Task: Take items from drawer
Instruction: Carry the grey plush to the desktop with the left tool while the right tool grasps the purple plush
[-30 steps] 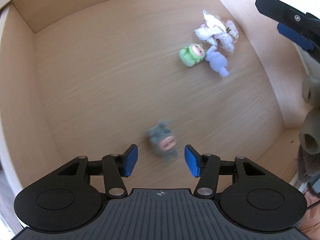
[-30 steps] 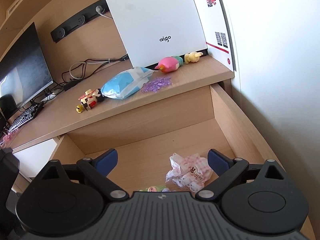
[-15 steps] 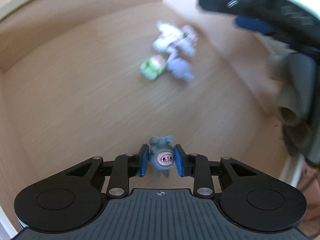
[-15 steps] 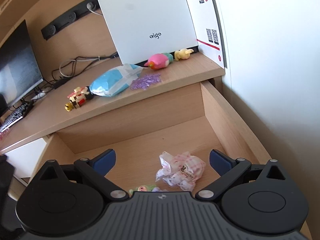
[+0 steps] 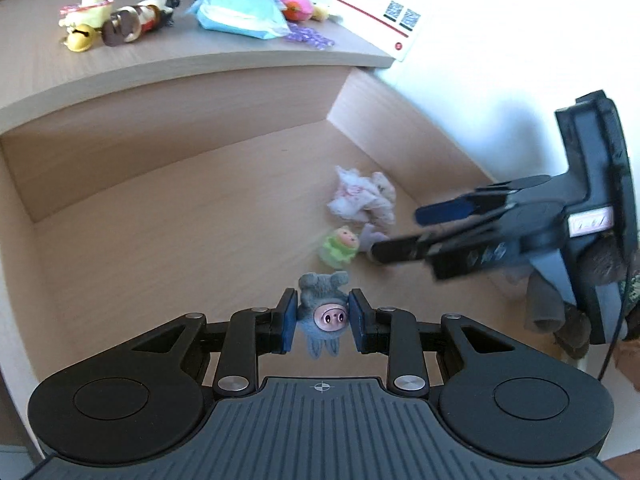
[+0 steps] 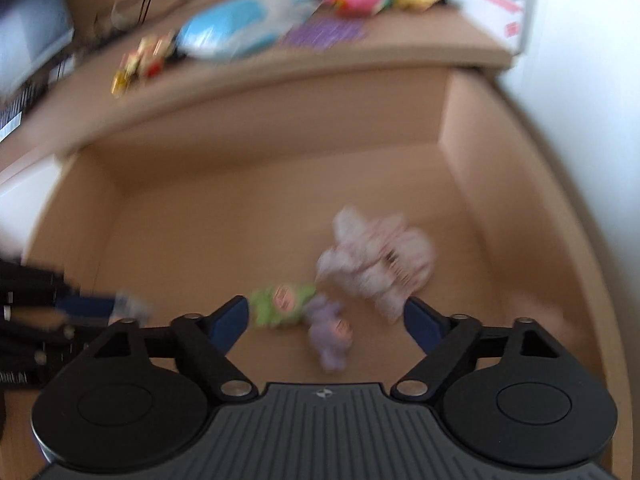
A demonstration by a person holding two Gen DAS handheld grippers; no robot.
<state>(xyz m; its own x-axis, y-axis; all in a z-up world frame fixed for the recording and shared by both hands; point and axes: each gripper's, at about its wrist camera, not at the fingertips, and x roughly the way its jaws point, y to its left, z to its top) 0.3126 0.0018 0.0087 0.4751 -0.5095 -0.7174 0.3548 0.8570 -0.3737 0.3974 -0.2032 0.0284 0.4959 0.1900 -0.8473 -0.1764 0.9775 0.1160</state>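
Note:
My left gripper (image 5: 322,319) is shut on a small grey plush toy with a pink snout (image 5: 324,314), held above the open wooden drawer (image 5: 168,216). On the drawer floor lie a green figure (image 5: 339,245), a lilac figure (image 5: 370,235) and a crumpled pink-white packet (image 5: 362,198). My right gripper (image 5: 400,232) reaches in from the right, open, over those toys. In the blurred right wrist view the right gripper (image 6: 326,320) stands open above the green figure (image 6: 282,304) and the lilac figure (image 6: 332,334), with the packet (image 6: 376,260) just beyond.
The desk top (image 5: 120,60) behind the drawer holds a blue packet (image 5: 240,10), a gold bell with small toys (image 5: 116,20), purple beads (image 5: 308,36) and a pink plush (image 5: 296,6). A white box (image 5: 376,12) stands at the right. White wall to the right.
My left gripper shut on the grey plush toy and lifted it off the drawer floor. My right gripper dropped down into the drawer toward the green and lilac figures.

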